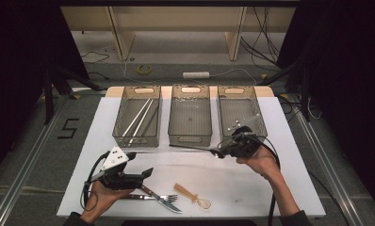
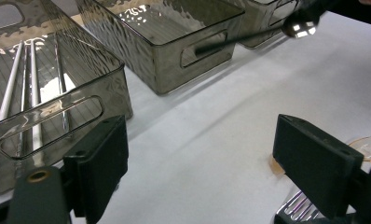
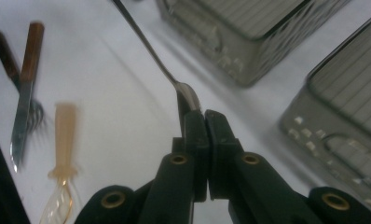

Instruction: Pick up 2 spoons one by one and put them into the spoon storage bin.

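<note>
A metal spoon point(image 1: 195, 149) point(image 3: 146, 44) hangs level above the white table, just in front of the middle bin. My right gripper point(image 1: 223, 149) point(image 3: 204, 116) is shut on its bowl, and the handle points left. In the left gripper view the spoon point(image 2: 249, 38) crosses in front of the bins at the top. At the front left my left gripper point(image 1: 139, 164) point(image 2: 211, 158) is open with nothing between its jaws, a little above the table. Below and to its right lie two wooden-handled forks point(image 1: 162, 197) point(image 3: 23, 107) and an amber plastic spoon point(image 1: 192, 195) point(image 3: 65, 135).
Three clear grey bins stand in a row at the back. The left bin point(image 1: 136, 140) point(image 2: 58, 109) holds long pale chopsticks point(image 1: 139, 117). Beside it come the middle bin point(image 1: 189, 140) and the right bin point(image 1: 223, 113). The white sheet ends near the front edge.
</note>
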The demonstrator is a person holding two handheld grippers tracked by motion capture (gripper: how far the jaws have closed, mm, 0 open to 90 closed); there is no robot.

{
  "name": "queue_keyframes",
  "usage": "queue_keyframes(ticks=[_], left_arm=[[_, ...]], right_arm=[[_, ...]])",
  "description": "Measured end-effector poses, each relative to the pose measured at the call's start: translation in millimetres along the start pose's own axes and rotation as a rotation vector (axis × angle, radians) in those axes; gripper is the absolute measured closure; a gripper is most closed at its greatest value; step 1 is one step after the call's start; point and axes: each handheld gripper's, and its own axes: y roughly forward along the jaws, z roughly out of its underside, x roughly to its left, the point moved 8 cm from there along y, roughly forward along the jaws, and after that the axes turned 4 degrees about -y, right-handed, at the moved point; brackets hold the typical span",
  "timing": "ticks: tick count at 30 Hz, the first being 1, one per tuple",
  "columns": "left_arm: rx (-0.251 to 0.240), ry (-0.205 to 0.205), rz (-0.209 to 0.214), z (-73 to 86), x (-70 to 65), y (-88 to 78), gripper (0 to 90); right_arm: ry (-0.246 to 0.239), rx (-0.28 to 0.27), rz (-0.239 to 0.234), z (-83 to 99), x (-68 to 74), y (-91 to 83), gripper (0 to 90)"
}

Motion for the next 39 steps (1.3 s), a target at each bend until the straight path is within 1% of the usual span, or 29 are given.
queue_keyframes(ticks=[4, 7, 11, 20, 27, 30, 36, 39], left_arm=[[-0.002, 0.000, -0.002, -0.2, 0.6, -0.2, 17.6], [-0.003, -0.002, -0.001, -0.1, 0.6, -0.3, 17.7], [-0.005, -0.001, -0.001, -0.3, 0.5, -0.5, 17.7], [-0.005, 0.001, -0.001, -0.4, 0.6, -0.8, 17.7], [-0.005, 0.001, 0.001, -0.5, 0.4, -1.2, 17.7], [-0.004, 0.002, 0.002, -0.5, 0.3, -1.2, 17.7], [-0.006, 0.002, 0.002, -0.6, 0.2, -1.4, 17.7], [-0.007, 0.004, 0.002, -0.7, 0.1, -1.5, 17.7]], right_arm=[[0.025, -0.052, 0.029, -20.8, -10.5, -5.4, 89.4], [0.039, -0.072, 0.061, -36.2, -18.0, -6.5, 89.3], [0.068, -0.101, 0.106, -53.4, -32.2, -4.6, 89.3], [0.163, -0.107, 0.207, -74.8, -59.1, 6.0, 89.3], [0.225, -0.086, 0.255, -77.8, -73.9, 17.3, 89.3], [0.251, -0.090, 0.254, -78.5, -76.6, 22.5, 89.3], [0.255, -0.085, 0.249, -82.4, -71.2, 31.1, 89.3], [0.258, -0.076, 0.253, -83.5, -69.4, 35.7, 89.2]])
